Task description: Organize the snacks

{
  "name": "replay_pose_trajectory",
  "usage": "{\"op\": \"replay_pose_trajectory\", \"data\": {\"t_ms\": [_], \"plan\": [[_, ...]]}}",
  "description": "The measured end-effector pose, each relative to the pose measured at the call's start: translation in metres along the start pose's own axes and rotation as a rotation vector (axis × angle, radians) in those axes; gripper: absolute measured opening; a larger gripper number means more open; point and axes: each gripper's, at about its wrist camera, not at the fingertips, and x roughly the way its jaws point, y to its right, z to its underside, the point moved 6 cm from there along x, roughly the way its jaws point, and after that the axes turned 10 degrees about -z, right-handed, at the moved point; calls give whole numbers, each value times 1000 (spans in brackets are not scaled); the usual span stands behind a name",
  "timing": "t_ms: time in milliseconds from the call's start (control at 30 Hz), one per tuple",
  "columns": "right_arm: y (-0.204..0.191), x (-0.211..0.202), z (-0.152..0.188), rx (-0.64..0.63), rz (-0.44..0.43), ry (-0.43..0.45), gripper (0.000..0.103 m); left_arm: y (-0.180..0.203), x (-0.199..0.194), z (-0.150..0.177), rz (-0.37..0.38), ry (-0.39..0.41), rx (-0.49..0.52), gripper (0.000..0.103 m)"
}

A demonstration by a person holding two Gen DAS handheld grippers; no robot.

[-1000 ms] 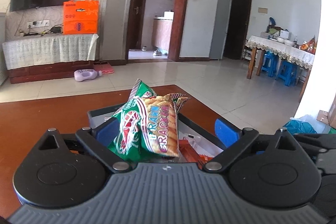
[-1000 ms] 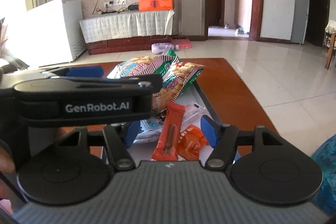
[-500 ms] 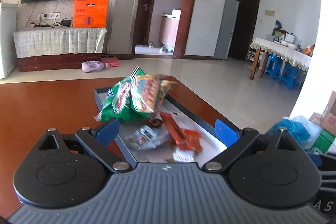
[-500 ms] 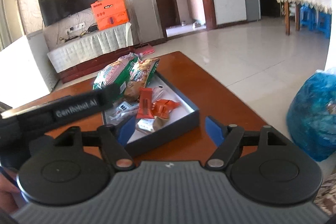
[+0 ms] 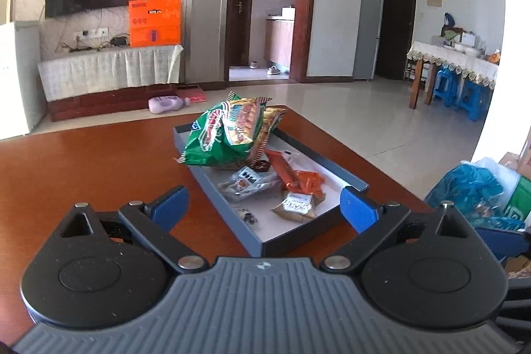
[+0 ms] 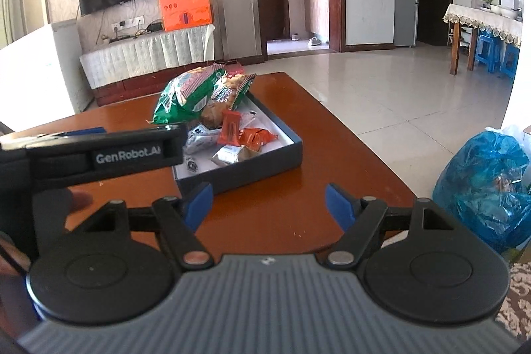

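On the glossy reddish-brown wooden table sits a shallow dark-grey cardboard box with a white floor, holding crinkly green cracker bags and small orange foil packets. Left gripper and right gripper hover short of it, jaws wide apart, empty.

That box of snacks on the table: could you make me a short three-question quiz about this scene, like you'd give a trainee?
1. True or false: the green bag lies at the far end of the box.
2. Which is empty? A) left gripper B) right gripper C) both
3. Fill in: the orange bar lies ____ the box.

Key: 1 true; 2 C, both stand open, short of the box, with nothing between the fingers; 3 inside.
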Motion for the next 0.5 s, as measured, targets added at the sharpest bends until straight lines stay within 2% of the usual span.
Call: {"op": "replay_pose_trajectory", "data": {"t_ms": [200,500], "plan": [[2,-7,4,-21,-12,29,76,3,-9,1,-41,28,21,100],[-6,-4,7,-67,-19,-2,76,7,-6,4,-53,22,45,100]]}}
